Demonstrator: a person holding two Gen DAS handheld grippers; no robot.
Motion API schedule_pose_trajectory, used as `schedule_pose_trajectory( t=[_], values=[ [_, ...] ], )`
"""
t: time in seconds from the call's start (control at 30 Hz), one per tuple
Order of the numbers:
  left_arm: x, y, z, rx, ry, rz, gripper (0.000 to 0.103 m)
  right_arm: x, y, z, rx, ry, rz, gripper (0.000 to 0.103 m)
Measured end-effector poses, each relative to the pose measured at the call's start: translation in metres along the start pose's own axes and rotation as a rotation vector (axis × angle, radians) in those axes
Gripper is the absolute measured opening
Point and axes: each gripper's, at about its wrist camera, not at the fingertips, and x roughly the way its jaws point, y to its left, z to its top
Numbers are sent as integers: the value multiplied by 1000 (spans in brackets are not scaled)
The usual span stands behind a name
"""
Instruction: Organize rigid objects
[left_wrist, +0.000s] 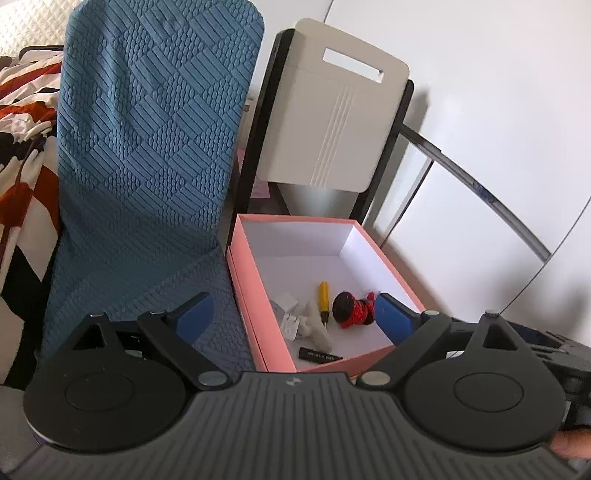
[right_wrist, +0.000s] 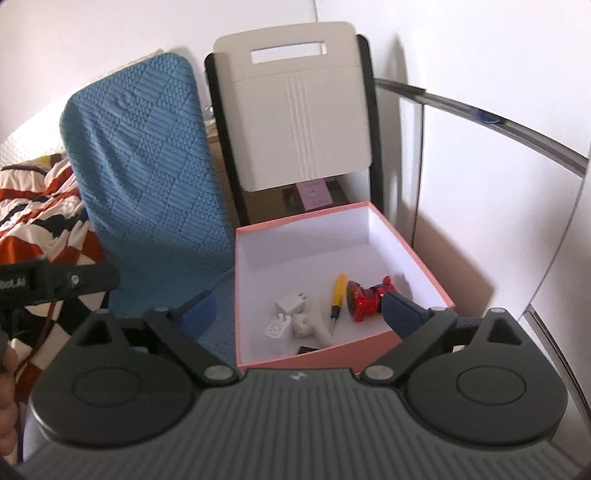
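Hovering both hand-held grippers, left (left_wrist: 293, 314) and right (right_wrist: 299, 312), wide and empty, you risk clipping the box (right_wrist: 424, 254) wall at 3 o'clock.

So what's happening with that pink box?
A person holds a gripper in each hand over the pink box. The left gripper and right gripper are both open and hold nothing. Already in the box lie a yellow screwdriver, a red toy figure, white chargers, a white lumpy thing and a small black stick.
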Motion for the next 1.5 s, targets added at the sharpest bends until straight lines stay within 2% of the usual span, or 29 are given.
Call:
schedule_pose_trajectory(
  t=[0.23,0.33,0.47,0.77,1.13,1.5],
  values=[
    [-1,-4,-19,1,-7,5,96,-10,-2,-18,-17,6,-6,98],
    [-7,-5,-25,-2,-22,22,101,-18,0,-21,-29,-2,0,98],
    [-16,-9,-30,19,-28,22,102,-30,-1,-23,-17,-14,10,98],
    [-28,-13,-32,31,-44,36,103,-45,-1,-25,-31,-43,9,98],
    [-25,-12,-29,20,-19,54,103,-43,1,-22,-39,-40,-1,98],
    [-31,-7,-31,9,-38,54,103,-45,7,-23,-52,-44,-3,98]
  ],
)
